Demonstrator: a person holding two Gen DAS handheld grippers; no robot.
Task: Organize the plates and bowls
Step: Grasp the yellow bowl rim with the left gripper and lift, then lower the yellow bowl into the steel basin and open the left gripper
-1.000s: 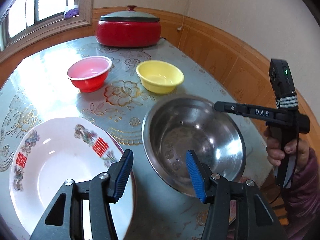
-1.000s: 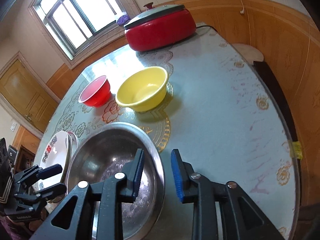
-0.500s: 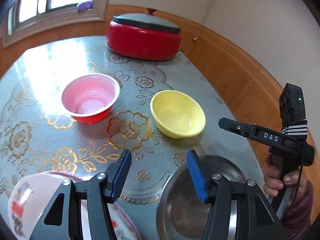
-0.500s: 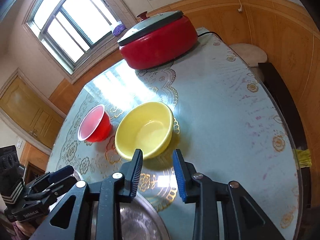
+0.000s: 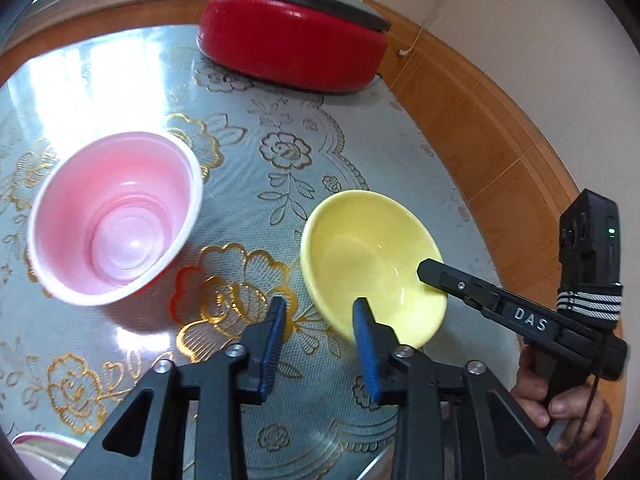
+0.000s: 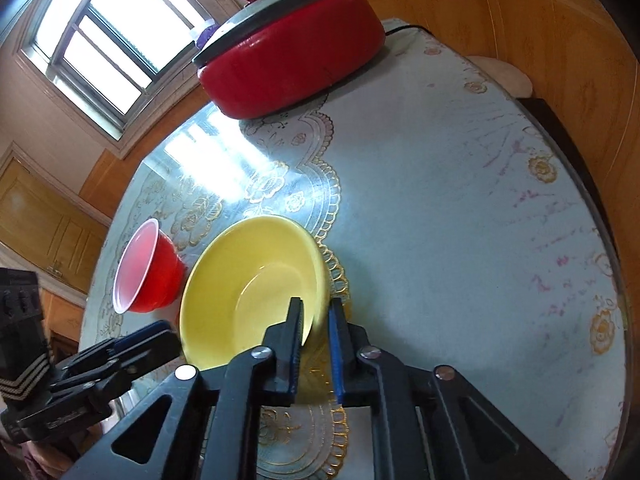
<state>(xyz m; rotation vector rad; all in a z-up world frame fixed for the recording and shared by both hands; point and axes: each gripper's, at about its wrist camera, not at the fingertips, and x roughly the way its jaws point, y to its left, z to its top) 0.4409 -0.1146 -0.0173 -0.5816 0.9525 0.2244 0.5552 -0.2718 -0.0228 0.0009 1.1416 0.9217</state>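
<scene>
My right gripper (image 6: 314,312) had just closed over the near rim of the yellow bowl (image 6: 248,280), one finger inside and one outside; whether the pads truly pinched the rim I could not be sure, since that edge was smeared, but the jaws stood nearly together with the rim between them. My left gripper (image 5: 318,322) had just narrowed too, its blue pads (image 5: 274,344) still apart, hanging above the patterned tablecloth (image 5: 280,152) with nothing between them, just beside the yellow bowl's left edge. The pink-lined red bowl (image 5: 116,220) sat on the table to the left of the yellow one, apart from it. The red lidded pot (image 5: 292,36) stood at the far side. A sliver of a white plate (image 5: 36,446) showed at the lower left corner.
</scene>
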